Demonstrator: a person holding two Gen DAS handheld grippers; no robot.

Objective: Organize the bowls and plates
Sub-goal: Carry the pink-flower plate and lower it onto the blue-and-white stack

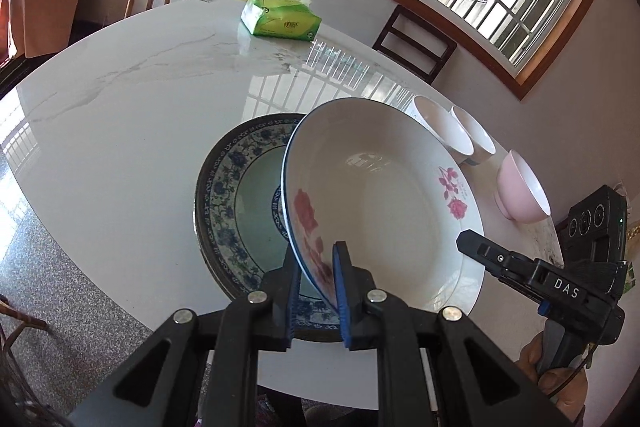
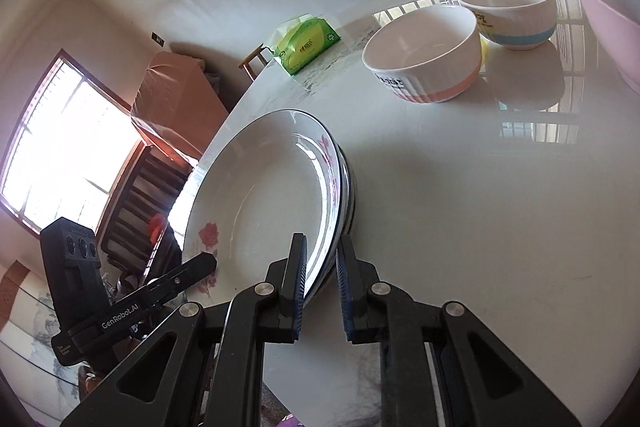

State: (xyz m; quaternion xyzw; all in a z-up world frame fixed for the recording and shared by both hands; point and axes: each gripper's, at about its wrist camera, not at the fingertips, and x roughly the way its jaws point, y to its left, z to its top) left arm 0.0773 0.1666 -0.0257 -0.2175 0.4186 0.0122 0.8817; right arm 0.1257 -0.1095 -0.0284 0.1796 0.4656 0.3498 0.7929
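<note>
Left wrist view: left gripper point(image 1: 318, 287) pinches the near rim of the rose plate point(image 1: 384, 199), tilted steeply over the blue-patterned plate point(image 1: 224, 211) near the worktop's point(image 1: 120, 115) near edge.
Right wrist view: right gripper point(image 2: 322, 281) pinches the same rose plate's point(image 2: 260, 203) rim; bowls point(image 2: 424, 55) stand toward the far edge.
Advice: level both grippers together, lowering the plate face up and centred.

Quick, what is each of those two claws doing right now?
Left gripper: closed on the near rim of the rose plate.
Right gripper: closed on that plate's opposite rim.
</note>
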